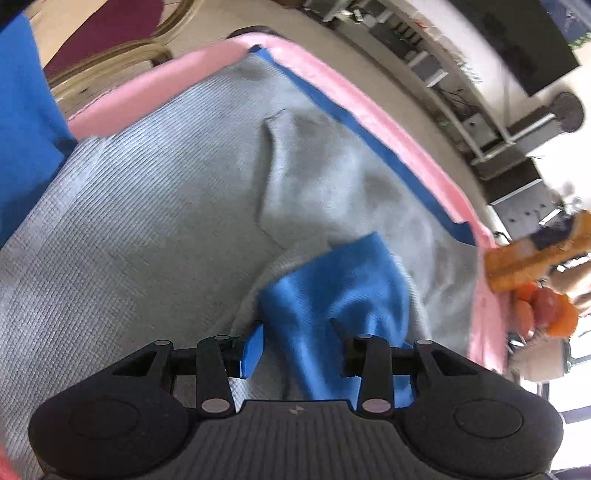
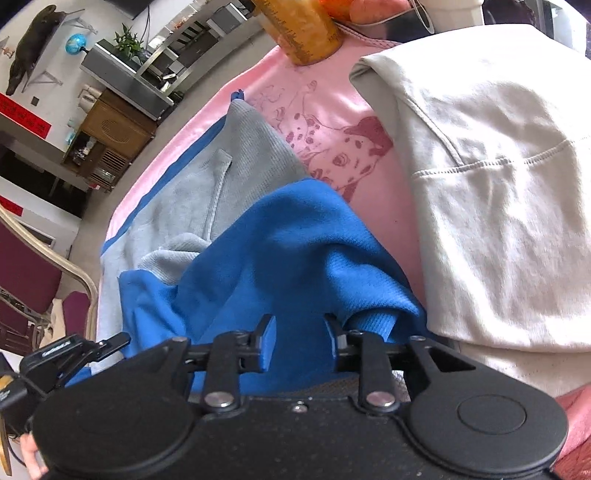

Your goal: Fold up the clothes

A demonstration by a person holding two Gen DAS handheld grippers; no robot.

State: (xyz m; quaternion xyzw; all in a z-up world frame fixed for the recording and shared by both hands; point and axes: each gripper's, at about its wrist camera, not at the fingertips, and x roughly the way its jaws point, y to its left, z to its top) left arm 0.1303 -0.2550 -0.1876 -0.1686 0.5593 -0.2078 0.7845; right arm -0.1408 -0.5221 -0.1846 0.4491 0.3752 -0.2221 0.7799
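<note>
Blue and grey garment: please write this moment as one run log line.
stage: mid-fold | garment: blue and grey garment on pink cloth | left tongs: blue fabric between | right tongs: blue fabric between | beside: white garment

This looks like a lived-in home room. A table under a pink cloth (image 2: 325, 110) printed with spotted dogs carries a jar (image 2: 303, 29) and fruit (image 1: 546, 306). A gilt chair (image 2: 33, 273) with a maroon seat stands beside it. Along the wall are a wooden cabinet (image 2: 110, 140), metal shelves (image 2: 129, 74) with a potted plant (image 2: 129, 44), a small globe (image 2: 75, 42) and red paper banners (image 2: 26, 118).
</note>
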